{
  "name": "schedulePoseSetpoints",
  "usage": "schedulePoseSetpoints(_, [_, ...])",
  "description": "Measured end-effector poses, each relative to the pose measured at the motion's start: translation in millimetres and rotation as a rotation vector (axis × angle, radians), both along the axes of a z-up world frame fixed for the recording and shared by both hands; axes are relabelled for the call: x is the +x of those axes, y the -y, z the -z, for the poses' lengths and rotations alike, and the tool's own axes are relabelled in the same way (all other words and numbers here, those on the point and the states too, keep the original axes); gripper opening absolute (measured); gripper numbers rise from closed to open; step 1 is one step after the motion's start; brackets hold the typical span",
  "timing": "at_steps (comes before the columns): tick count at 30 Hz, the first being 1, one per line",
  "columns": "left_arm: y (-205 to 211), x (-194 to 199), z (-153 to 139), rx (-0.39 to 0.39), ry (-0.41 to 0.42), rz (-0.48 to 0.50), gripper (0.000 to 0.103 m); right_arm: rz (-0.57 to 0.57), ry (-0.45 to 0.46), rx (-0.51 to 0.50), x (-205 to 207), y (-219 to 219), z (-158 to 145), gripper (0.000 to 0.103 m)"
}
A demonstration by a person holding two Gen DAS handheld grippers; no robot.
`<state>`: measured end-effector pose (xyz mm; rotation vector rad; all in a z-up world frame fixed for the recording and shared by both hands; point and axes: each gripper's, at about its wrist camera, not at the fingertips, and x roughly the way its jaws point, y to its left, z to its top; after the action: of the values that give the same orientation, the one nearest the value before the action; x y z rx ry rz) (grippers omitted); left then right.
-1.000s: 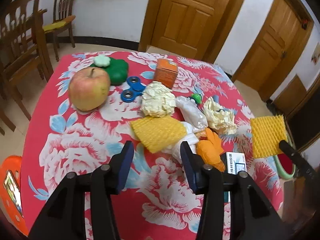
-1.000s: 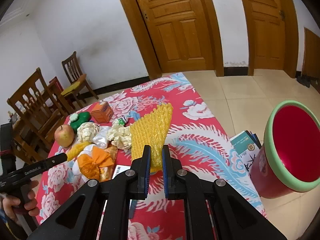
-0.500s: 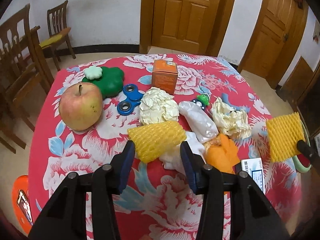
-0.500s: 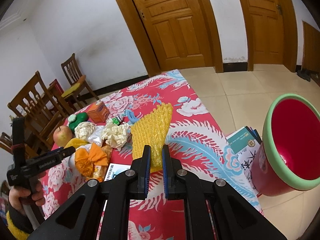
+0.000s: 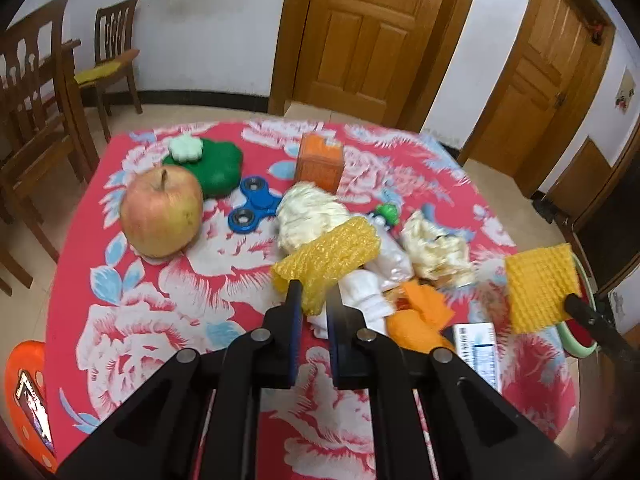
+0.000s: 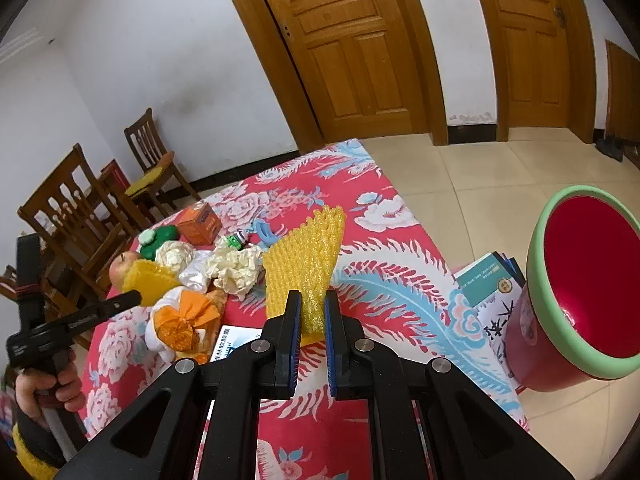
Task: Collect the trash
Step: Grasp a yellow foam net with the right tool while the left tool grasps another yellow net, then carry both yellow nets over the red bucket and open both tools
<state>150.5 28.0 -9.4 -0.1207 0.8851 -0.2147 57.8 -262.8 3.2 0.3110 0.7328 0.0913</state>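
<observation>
Fingers of the left gripper (image 5: 313,294) clench 1 yellow foam net (image 5: 326,258); the right gripper (image 6: 308,312) clamps another foam net (image 6: 304,264). Grasp step looks finished; next, carry both to the red bin (image 6: 580,292) at 3 o'clock.

**Trash scattered on the floral desk, bin beside it**

Two yellow foam nets: one rolled into a tube (image 5: 328,258), pinched at its near end and lifted at a slant over the pile; the other flat and fan-shaped (image 6: 304,264), clamped by its narrow end, standing upright above the desk edge. Two crumpled cream paper balls (image 5: 310,214) (image 5: 434,248) on the red cloth (image 5: 140,320), a silvery-white plastic bag (image 5: 390,260) between them. Orange wrapper (image 5: 418,318) bunched against white tissue (image 5: 362,292), just nearer. Red bin with green rim (image 6: 576,292) on the floor, tilted, mouth open toward the desk.
</observation>
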Motion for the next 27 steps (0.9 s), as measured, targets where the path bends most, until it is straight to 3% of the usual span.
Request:
schedulePoseSetpoints(7, [11.6, -25.6, -40.1, -0.012, 0.100, 0.051, 0.010, -0.006, 0.047, 0.001, -11.1, 0.2, -13.9, 0.010])
schedulePoseSetpoints(15, [42.4, -39.1, -56.7, -0.028, 0.126, 0.126, 0.010, 0.027, 0.112, -0.023, -29.9, 15.2, -35.6, 0.010])
schedulePoseSetpoints(27, [146.6, -42.1, -65.6, -0.021, 0.126, 0.307, 0.010, 0.161, 0.159, -0.048, -63.2, 77.3, -50.1, 0.010])
